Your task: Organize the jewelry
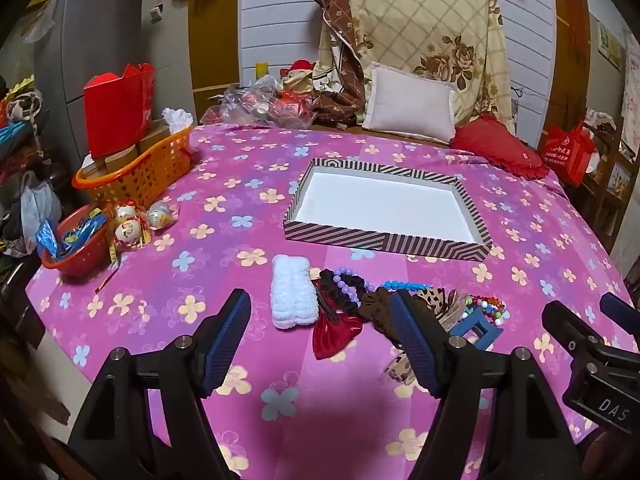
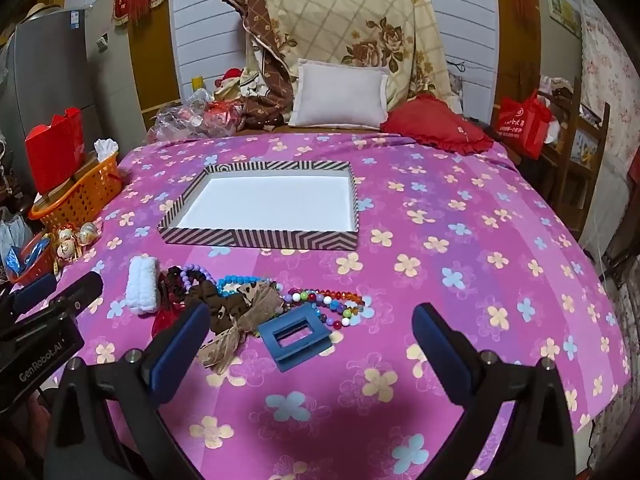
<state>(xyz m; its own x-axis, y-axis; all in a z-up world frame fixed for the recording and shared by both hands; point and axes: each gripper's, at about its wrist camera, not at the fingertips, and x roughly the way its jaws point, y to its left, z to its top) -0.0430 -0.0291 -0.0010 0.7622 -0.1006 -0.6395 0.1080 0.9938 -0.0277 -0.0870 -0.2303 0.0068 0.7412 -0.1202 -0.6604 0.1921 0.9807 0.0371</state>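
Observation:
A shallow striped box with a white floor lies on the pink flowered cloth, nothing in it. In front of it is a heap of accessories: a white fluffy scrunchie, purple beads, a red velvet piece, brown scrunchies, turquoise beads, a multicoloured bead string and a blue square hair claw. My left gripper hovers open just short of the heap. My right gripper is open, with the claw just ahead between its fingers, untouched.
An orange basket, a red bowl and wrapped sweets sit at the left edge. Pillows, a red cushion and plastic bags line the far side. A red bag hangs on a wooden chair at right.

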